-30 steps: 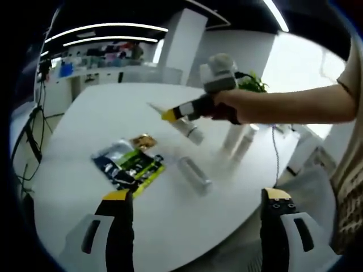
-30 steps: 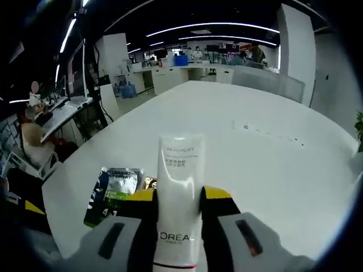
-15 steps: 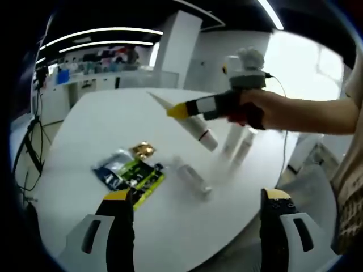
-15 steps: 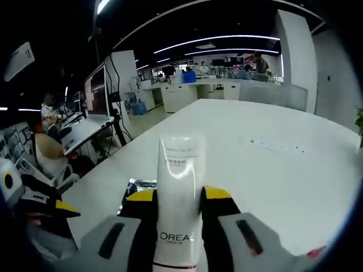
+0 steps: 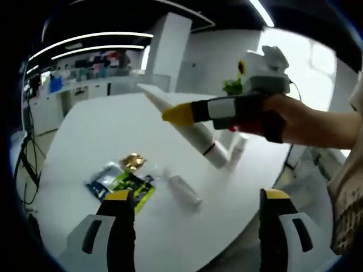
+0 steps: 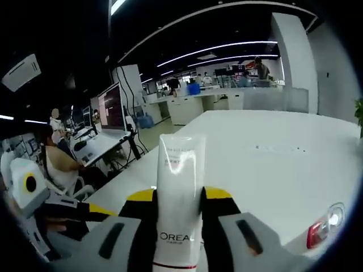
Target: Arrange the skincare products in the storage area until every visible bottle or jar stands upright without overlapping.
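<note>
My right gripper (image 6: 179, 195) is shut on a white L'Oreal tube (image 6: 179, 164) and holds it in the air above the white table (image 6: 272, 164). In the left gripper view the right gripper (image 5: 180, 114), held by a hand, carries that tube (image 5: 195, 134) slanted, capped end down. Below it a pale bottle (image 5: 184, 190) lies on its side. Two white bottles (image 5: 236, 149) stand upright behind the tube. My left gripper (image 5: 195, 195) is open with nothing between its fingers, low over the table's near edge. A red-capped bottle (image 6: 322, 228) shows at the lower right.
Flat sachets (image 5: 121, 185) and a small gold packet (image 5: 133, 161) lie on the table left of the lying bottle. The left gripper (image 6: 93, 211) enters the right gripper view from the lower left. Desks, monitors and seated people stand beyond the table.
The right gripper has risen with the tube and come closer to the left camera. The right view has tilted upward. The left gripper stays open.
</note>
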`<state>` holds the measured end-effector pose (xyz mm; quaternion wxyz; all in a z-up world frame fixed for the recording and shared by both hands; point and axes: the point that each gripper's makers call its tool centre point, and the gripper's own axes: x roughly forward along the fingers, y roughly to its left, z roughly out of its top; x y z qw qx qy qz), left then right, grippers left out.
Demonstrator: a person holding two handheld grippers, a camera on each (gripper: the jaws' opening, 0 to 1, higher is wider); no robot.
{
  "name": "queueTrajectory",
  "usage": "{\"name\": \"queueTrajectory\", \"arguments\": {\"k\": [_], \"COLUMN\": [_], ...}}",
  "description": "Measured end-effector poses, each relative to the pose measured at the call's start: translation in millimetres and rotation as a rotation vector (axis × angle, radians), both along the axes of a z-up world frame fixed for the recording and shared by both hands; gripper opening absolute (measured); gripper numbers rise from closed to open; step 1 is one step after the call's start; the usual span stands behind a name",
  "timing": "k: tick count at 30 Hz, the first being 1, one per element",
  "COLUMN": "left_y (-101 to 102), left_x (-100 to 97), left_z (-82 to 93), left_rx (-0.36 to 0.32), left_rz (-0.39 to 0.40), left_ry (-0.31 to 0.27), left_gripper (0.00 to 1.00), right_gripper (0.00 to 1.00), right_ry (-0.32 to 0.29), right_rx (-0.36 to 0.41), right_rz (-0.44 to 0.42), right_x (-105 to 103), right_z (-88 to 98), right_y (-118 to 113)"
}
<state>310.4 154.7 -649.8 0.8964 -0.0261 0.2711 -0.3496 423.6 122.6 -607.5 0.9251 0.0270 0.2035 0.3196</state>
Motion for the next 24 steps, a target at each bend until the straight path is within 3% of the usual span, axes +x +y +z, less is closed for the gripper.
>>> {"name": "queueTrajectory", "arguments": {"k": [9, 24], "left_y": [-9, -57], "left_x": [2.4, -4.0], "left_z": [7.3, 30.7], "left_rx": [0.012, -0.108], "left_rz": [0.001, -0.053], "left_ry": [-0.008, -0.004], "left_gripper": [0.84, 0.75], "right_gripper": [0.28, 0.29], "right_ry": [-0.008, -0.075], "right_rx": [0.057, 0.102], "right_rz": [0.004, 0.016], "right_x": [-29, -72], "right_z": [14.1, 39.4], "right_y": [2, -4]}}
